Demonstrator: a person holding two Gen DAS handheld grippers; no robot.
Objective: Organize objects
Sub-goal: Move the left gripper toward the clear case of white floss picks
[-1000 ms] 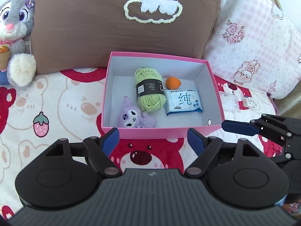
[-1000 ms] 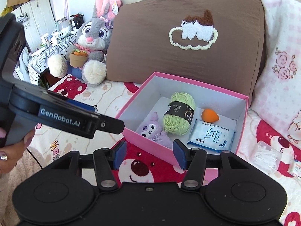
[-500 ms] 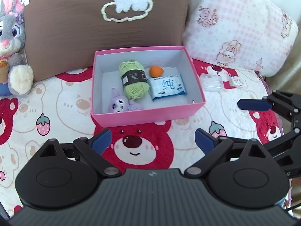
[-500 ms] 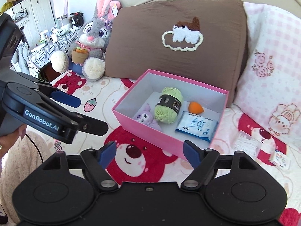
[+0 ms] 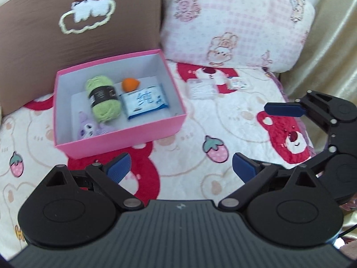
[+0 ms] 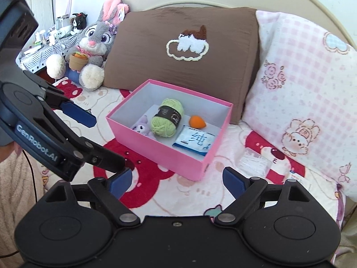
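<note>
- Grippers: left gripper (image 5: 181,166) and right gripper (image 6: 176,179) just spread wide, nothing between the pads.
- Pink box (image 5: 125,137) at eleven o'clock, holding yarn (image 5: 103,102), wipes (image 5: 145,100).

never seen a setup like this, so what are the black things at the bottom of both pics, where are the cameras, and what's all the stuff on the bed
There is no robot here. A person holds a pair of hand-held tongs in each hand, and a wide-angle camera on each looks forward along its two blue-tipped fingers. One picture is from the left tongs, the other from the right tongs; each also catches the other pair at its edge.

Both tongs have just been opening, stand wide open and hold nothing.

On the bear-print blanket sits a pink box holding green yarn, an orange ball, a blue wipes pack and a small purple plush. Two small clear packets lie beside the box. Behind are a brown pillow, a pink pillow and a rabbit toy.
</note>
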